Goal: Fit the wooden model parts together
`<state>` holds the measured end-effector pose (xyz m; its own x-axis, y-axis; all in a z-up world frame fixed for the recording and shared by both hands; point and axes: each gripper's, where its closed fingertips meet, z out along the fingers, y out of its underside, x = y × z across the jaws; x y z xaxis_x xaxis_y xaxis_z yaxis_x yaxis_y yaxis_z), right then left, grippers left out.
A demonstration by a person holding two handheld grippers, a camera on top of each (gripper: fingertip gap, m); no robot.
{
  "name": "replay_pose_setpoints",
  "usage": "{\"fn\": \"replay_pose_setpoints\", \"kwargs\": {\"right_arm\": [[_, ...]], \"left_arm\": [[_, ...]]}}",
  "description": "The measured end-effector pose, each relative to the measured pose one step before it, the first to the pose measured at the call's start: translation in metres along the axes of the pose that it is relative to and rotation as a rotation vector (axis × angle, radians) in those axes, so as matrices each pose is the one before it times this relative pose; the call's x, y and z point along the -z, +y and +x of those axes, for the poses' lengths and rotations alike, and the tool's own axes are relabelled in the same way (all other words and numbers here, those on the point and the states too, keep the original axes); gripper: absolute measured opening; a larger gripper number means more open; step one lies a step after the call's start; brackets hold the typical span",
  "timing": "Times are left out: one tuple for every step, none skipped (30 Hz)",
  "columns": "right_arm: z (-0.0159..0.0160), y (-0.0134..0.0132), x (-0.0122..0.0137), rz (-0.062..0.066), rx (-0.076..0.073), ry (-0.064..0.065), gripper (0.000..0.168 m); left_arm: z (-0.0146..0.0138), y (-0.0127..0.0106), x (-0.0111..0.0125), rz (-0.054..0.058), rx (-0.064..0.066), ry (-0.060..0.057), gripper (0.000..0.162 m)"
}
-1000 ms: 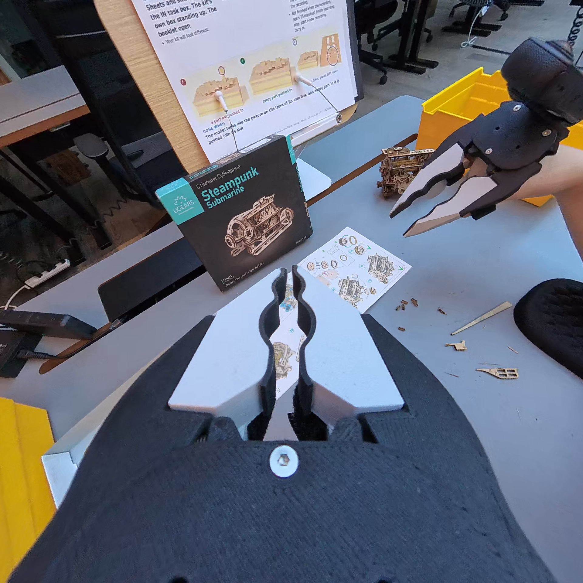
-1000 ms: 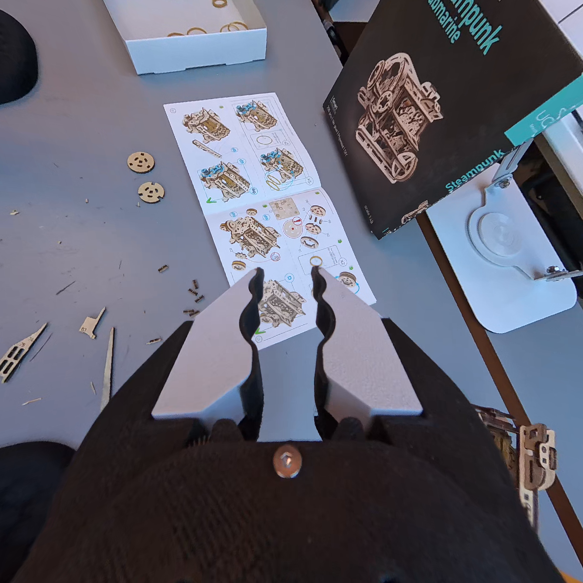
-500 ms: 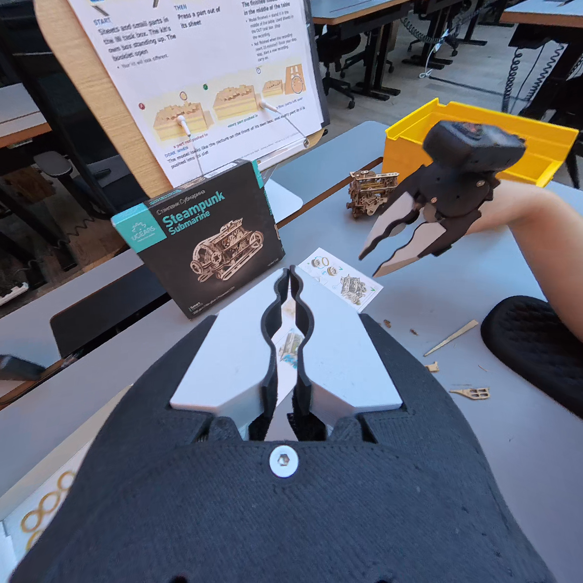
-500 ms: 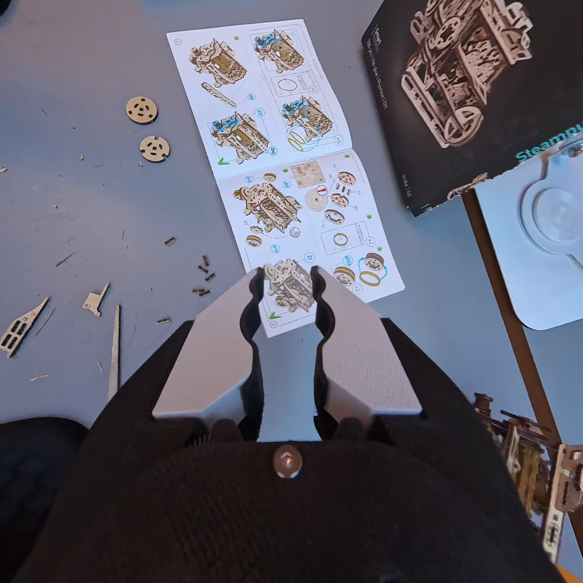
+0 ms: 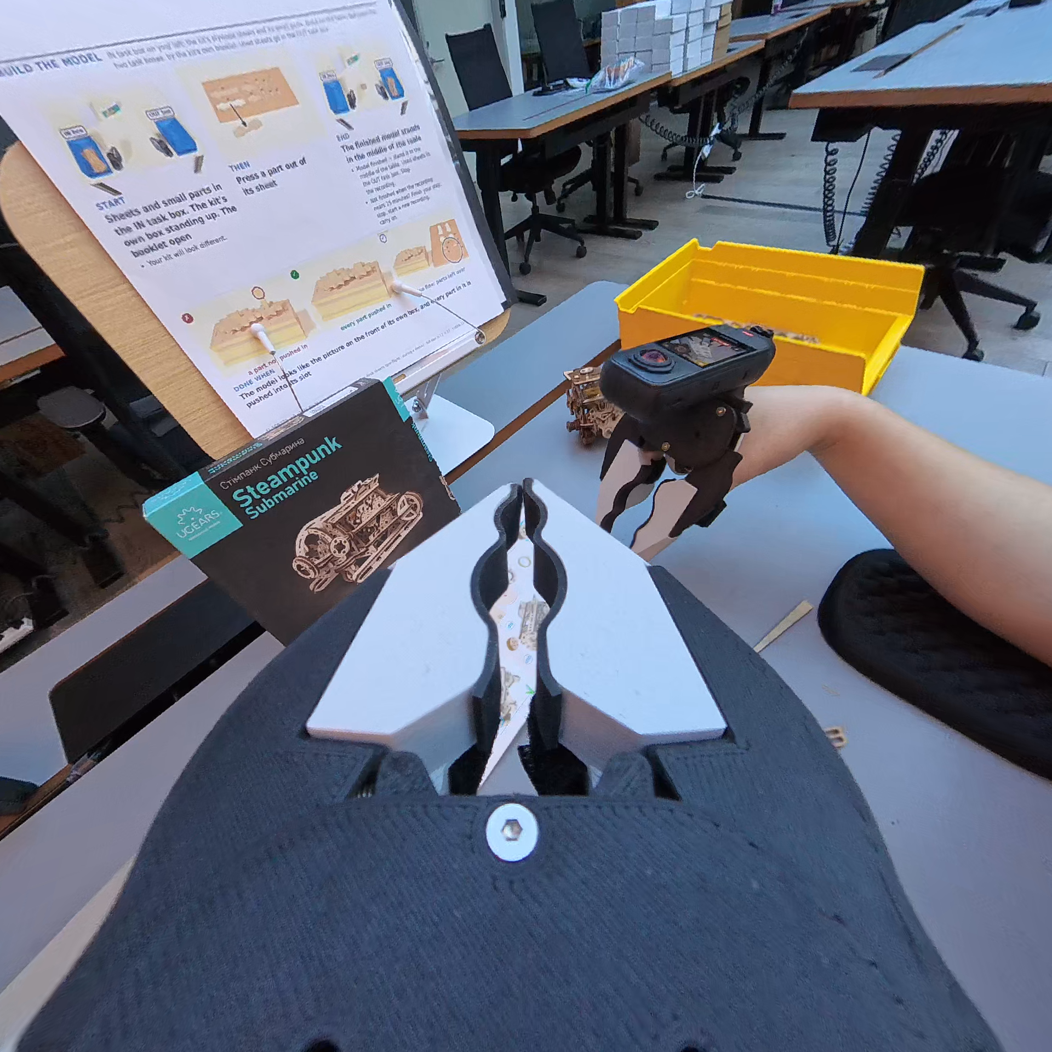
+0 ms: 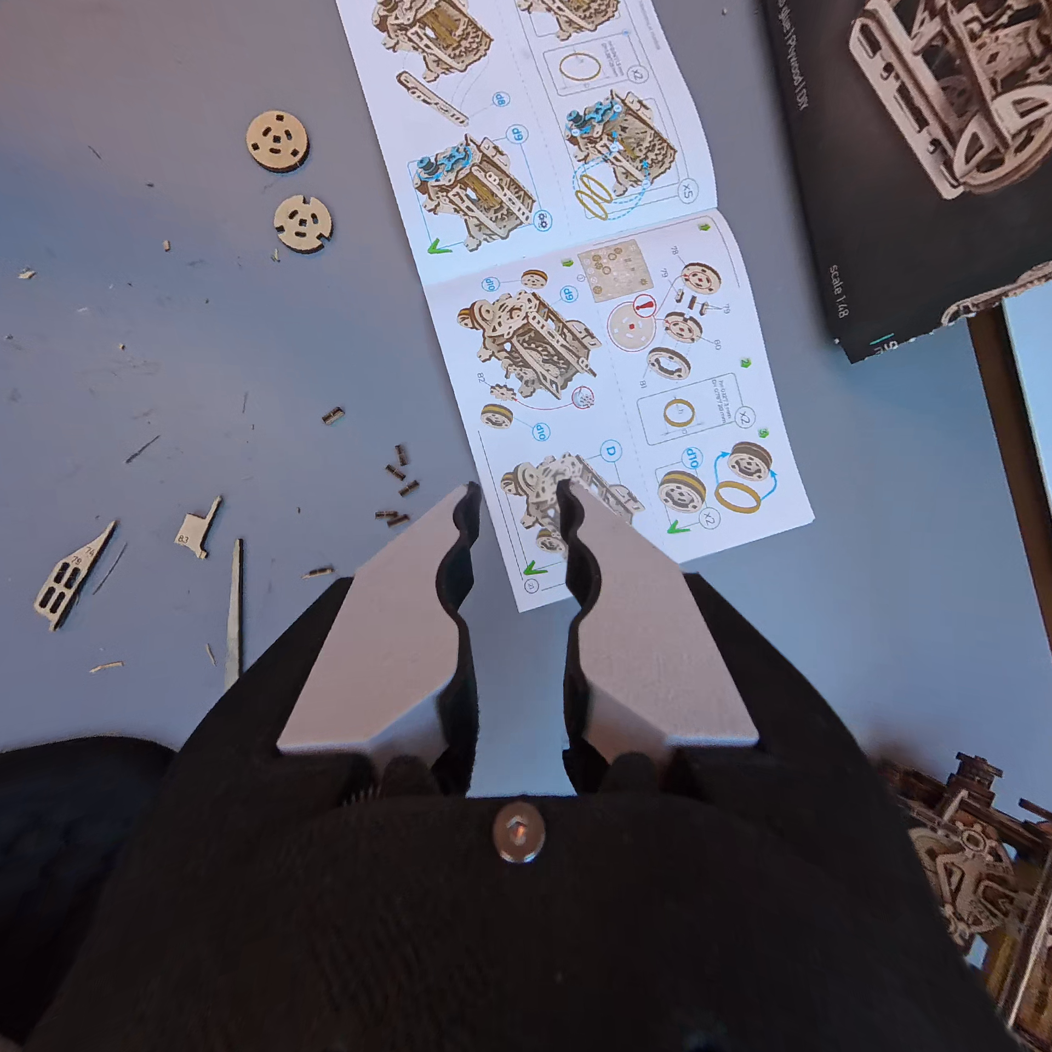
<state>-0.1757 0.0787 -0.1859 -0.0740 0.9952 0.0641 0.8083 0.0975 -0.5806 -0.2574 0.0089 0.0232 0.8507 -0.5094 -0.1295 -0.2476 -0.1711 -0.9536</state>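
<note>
Left gripper (image 5: 522, 489): jaws closed, tips touching, empty. Right gripper (image 6: 515, 488): jaws parted, empty, above the near corner of the booklet (image 6: 575, 273). Two wooden discs (image 6: 301, 223) lie on the table (image 6: 171, 353) at 10 o'clock of it; the model (image 6: 979, 876) stands at 4 o'clock.

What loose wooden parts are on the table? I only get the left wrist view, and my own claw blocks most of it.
Observer: Two round wooden discs lie flat on the table, beside the open booklet.
Operator: What's under the right claw?
Observer: The booklet's near corner sits below the right claw, which is open and empty.
Operator: Any small pieces?
Observer: Several tiny dark pins lie between that corner and the discs.
</note>
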Motion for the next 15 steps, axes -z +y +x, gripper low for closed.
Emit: {"fn": "replay_pose_setpoints", "kwargs": {"right_arm": [[0.00148,0.00074,0.00191,0.0107,-0.0115,-0.0003,0.027],[0.00102,-0.00052,0.00135,0.0162,-0.0157,-0.0048,0.027],[0.00062,-0.00150,0.00035,0.0165,-0.0165,-0.0078,0.027],[0.00028,-0.00178,-0.00080,0.0130,-0.0151,-0.0077,0.027],[-0.00038,-0.00149,-0.00162,0.0054,-0.0120,-0.0071,0.027],[-0.00149,-0.00057,-0.00218,-0.0039,-0.0008,-0.0073,0.027],[-0.00129,0.00025,-0.00245,-0.0107,0.0118,-0.0004,0.027],[-0.00132,0.00047,-0.00218,-0.0135,0.0192,0.0027,0.027],[-0.00127,0.00025,-0.00187,-0.0133,0.0172,0.0018,0.027],[-0.00079,-0.00048,-0.00130,-0.0076,0.0071,0.0039,0.027],[-0.00093,-0.00079,-0.00078,-0.0039,0.0032,0.0008,0.027],[-0.00055,-0.00058,-0.00025,-0.0037,0.0044,0.0010,0.027],[0.00035,-0.00001,0.00052,-0.0043,0.0035,0.0061,0.027],[0.00071,0.00031,0.00140,-0.0034,0.0032,0.0077,0.027],[0.00145,0.00017,0.00211,0.0002,0.0004,0.0104,0.027]], "left_arm": [[0.00174,-0.00240,0.00220,0.0185,0.0187,0.0069,0.000],[0.00339,-0.00125,0.00160,0.0184,0.0138,0.0229,0.000],[0.00340,-0.00003,0.00064,0.0095,0.0148,0.0333,0.000],[0.00073,0.00176,0.00065,-0.0011,0.0243,0.0251,0.000],[-0.00271,0.00291,0.00129,-0.0046,0.0274,0.0078,0.000],[-0.00475,0.00228,0.00216,0.0005,0.0195,-0.0050,0.000],[-0.00551,0.00021,0.00258,0.0049,0.0063,-0.0106,0.000],[-0.00483,-0.00057,0.00365,-0.0028,0.0030,-0.0090,0.000],[-0.00388,-0.00204,0.00429,0.0081,0.0012,-0.0093,0.000],[-0.00195,-0.00300,0.00459,0.0203,0.0010,-0.0028,0.000],[0.00008,-0.00221,0.00399,0.0170,0.0027,0.0083,0.000],[0.00083,-0.00017,0.00353,-0.0014,0.0070,0.0110,0.000],[-0.00071,0.00029,0.00366,-0.0065,0.0076,-0.0011,0.000],[-0.00345,-0.00153,0.00352,0.0079,0.0040,-0.0211,0.000],[-0.00467,-0.00251,0.00264,0.0149,0.0019,-0.0313,0.000]]}}
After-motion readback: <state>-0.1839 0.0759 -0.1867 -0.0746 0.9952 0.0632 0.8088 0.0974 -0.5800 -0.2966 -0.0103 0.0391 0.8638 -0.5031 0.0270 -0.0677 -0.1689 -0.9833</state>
